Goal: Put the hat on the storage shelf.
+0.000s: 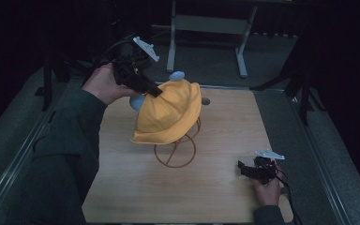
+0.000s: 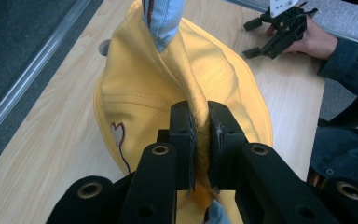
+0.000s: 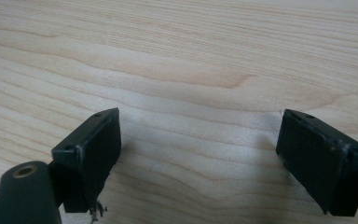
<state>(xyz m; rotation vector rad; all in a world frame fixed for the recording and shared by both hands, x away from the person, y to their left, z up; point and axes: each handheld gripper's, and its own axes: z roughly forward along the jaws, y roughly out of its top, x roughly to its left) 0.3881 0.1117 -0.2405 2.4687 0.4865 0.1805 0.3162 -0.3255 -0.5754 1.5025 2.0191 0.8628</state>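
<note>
A yellow bucket hat (image 1: 168,112) hangs over a gold wire stand (image 1: 176,152) in the middle of the wooden table (image 1: 215,187). My left gripper (image 1: 152,90) is shut on a fold of the hat's crown at its upper left; in the left gripper view the yellow fabric (image 2: 182,84) is pinched between the jaws of the left gripper (image 2: 200,140). A light blue lining (image 2: 163,18) shows at the hat's top. My right gripper (image 1: 243,169) rests low near the table's right front, open, and the right gripper (image 3: 198,154) has bare wood between its fingers.
A grey metal frame (image 1: 206,33) stands behind the table. A small round hole (image 1: 205,101) sits in the tabletop behind the hat. Metal rails (image 1: 23,154) run along both sides of the table.
</note>
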